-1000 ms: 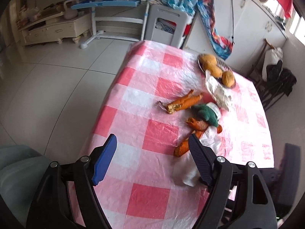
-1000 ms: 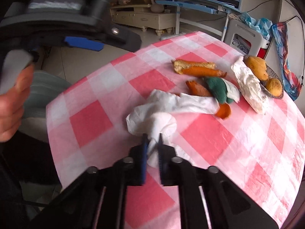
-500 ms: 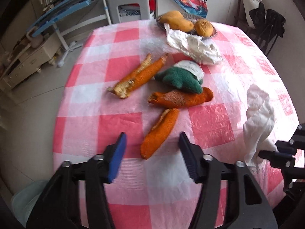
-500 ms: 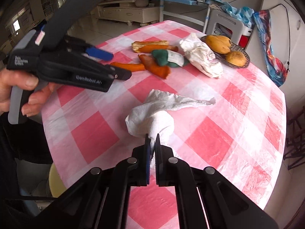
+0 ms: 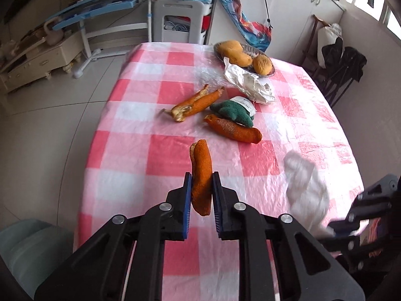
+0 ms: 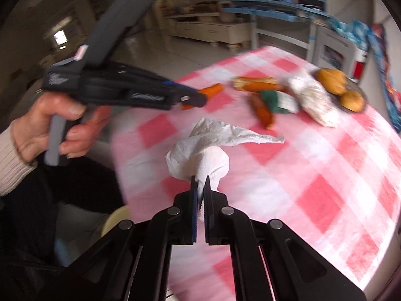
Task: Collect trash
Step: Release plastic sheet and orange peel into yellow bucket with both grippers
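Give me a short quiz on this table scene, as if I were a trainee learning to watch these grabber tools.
1. True or false: the right gripper is shut on the white paper towel.
2. What lies between the left gripper pads as its jaws close?
A. green sponge
B. orange peel strip
C. crumpled paper bag
3. How many orange peel pieces lie loose on the checked tablecloth?

Key
1. True.
2. B, the orange peel strip.
3. Two: the split peel and the peel beside the green sponge.
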The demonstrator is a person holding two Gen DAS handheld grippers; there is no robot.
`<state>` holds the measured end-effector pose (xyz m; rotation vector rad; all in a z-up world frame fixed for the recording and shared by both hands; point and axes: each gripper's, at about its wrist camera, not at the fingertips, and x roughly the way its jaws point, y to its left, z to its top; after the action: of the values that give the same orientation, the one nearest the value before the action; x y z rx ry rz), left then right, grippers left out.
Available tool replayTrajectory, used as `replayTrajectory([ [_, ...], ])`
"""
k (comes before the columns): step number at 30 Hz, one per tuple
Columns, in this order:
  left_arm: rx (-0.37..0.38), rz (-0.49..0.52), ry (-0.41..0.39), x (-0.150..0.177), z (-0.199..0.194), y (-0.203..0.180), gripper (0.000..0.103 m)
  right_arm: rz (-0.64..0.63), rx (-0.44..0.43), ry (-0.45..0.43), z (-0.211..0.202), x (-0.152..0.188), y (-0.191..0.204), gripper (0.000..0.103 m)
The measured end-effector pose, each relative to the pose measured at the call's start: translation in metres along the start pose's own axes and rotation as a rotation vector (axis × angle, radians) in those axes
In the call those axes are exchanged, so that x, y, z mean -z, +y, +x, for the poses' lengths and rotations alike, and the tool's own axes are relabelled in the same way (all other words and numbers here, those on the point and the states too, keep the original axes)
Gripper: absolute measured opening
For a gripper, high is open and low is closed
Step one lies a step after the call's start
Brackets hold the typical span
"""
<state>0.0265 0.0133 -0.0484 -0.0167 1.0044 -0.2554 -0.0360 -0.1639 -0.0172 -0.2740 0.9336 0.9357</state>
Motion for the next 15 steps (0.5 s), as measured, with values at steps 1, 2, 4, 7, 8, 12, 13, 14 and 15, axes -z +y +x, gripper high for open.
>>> replayTrajectory([
  [1, -0.003, -0.008, -0.004, 0.005, -0.005, 0.003, 0.015, -0.036, -0.044, 0.008, 0.001, 0.001, 0.012, 0.004],
  [2, -0.004, -0.021, -0.003, 0.01, -0.01, 0.007, 0.015, -0.065, -0.087, 0.021, 0.002, 0.003, 0.022, 0.004],
  [4, -0.004, -0.039, 0.004, 0.021, -0.018, 0.011, 0.015, -0.137, -0.182, 0.061, 0.006, 0.009, 0.048, 0.004],
  [7, -0.013, -0.047, 0.005, 0.041, -0.033, 0.011, 0.015, -0.213, -0.296, 0.148, 0.016, 0.021, 0.081, 0.004],
  [8, -0.011, -0.05, 0.008, 0.048, -0.037, 0.01, 0.015, -0.226, -0.318, 0.18, 0.02, 0.025, 0.088, 0.004],
  [12, -0.017, -0.031, 0.049, 0.086, -0.05, -0.002, 0.015, -0.239, -0.316, 0.283, 0.034, 0.041, 0.103, 0.011],
  [13, -0.019, -0.021, 0.065, 0.097, -0.051, -0.007, 0.015, -0.229, -0.31, 0.281, 0.034, 0.042, 0.103, 0.017],
  [14, -0.022, -0.008, 0.082, 0.108, -0.052, -0.013, 0.015, -0.222, -0.296, 0.269, 0.03, 0.043, 0.103, 0.025],
  [15, -0.03, 0.007, 0.1, 0.121, -0.053, -0.019, 0.015, -0.215, -0.284, 0.257, 0.027, 0.043, 0.102, 0.031],
])
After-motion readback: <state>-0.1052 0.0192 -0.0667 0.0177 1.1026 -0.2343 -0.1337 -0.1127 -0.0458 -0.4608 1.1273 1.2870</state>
